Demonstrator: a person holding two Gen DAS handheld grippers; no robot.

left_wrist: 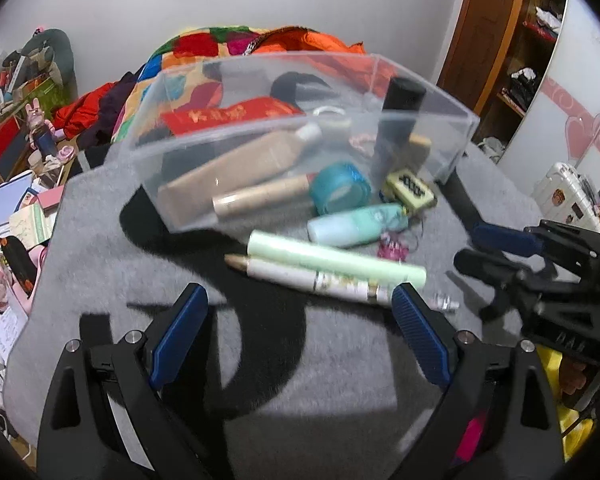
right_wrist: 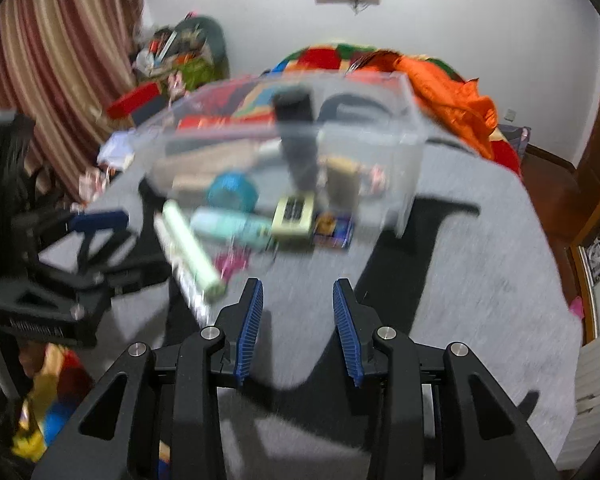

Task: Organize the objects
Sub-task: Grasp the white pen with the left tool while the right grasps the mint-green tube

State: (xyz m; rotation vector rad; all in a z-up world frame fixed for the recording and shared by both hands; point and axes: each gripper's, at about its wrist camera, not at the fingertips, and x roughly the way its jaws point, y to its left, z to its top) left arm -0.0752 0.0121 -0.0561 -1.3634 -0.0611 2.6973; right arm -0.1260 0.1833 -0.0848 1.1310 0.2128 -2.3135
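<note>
Grey cloth (left_wrist: 100, 240) lies under your left gripper (left_wrist: 300, 312), spread wide and empty; your right gripper (right_wrist: 298, 292) is slightly parted, empty.

Bare grey worktop (left_wrist: 112, 240) lies open near the left tongs (left_wrist: 300, 320) and under the right tongs (right_wrist: 298, 308). Ahead, a pale green tube (left_wrist: 336, 258) and white pen (left_wrist: 312, 278) lie across the way; farther stands the clear box (left_wrist: 300, 132), with a teal bottle (left_wrist: 352, 226) before it
</note>
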